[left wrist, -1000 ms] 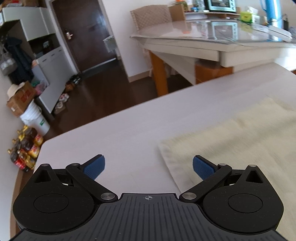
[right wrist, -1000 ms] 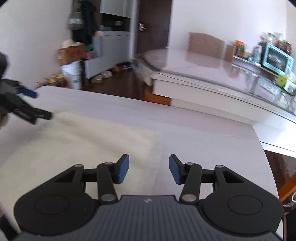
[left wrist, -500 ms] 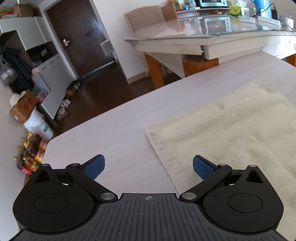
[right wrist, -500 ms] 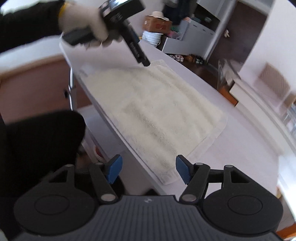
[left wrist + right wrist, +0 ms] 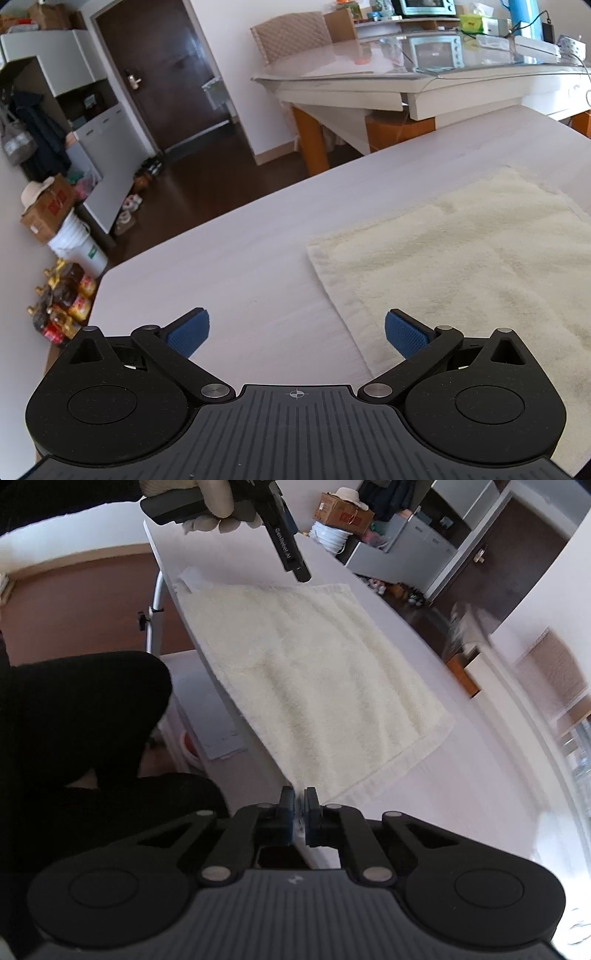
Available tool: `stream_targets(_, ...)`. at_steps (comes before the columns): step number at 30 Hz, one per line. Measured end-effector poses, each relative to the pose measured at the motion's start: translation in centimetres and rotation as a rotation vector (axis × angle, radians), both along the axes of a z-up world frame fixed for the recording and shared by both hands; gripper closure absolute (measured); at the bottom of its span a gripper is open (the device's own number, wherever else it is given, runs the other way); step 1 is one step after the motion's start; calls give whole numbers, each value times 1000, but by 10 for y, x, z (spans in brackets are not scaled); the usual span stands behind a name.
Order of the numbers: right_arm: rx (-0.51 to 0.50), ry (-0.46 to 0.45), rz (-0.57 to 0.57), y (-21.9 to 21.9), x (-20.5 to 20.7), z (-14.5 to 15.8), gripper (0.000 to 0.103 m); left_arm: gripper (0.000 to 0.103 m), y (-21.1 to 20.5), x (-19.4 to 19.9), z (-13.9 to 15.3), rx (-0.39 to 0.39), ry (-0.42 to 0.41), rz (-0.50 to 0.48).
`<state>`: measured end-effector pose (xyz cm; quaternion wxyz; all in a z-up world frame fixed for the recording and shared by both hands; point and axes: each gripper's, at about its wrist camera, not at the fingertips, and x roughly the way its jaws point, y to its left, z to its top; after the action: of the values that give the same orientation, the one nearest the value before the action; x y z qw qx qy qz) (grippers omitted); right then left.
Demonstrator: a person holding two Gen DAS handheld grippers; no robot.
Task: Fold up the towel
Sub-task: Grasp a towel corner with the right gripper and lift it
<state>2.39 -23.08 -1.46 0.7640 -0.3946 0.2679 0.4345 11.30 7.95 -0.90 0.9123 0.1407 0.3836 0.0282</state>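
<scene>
Cream towel (image 5: pixel 314 672) flat, long axis toward left gripper (image 5: pixel 301 574).

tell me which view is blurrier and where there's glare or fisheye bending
Left wrist view: sharp, with glare and reflections on the glass-topped table; the white table edge bows from the fisheye. Right wrist view: softer, motion-smeared at its right side, the towel slightly soft, the white table's far end washed out; the right gripper itself stays sharp.
</scene>
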Motion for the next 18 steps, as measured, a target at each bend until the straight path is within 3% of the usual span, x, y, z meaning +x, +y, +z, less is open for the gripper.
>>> stream_targets(11,-31,-235,81,28,0,36,98,0,13,21,-1,29,3,-32)
stream_targets(16,-44,-276,96,40,14,47,98,0,24,23,-1,-79,49,-93)
stream_targets(18,-47,-277,105,43,18,48,98,0,23,18,-2,-83,58,-111)
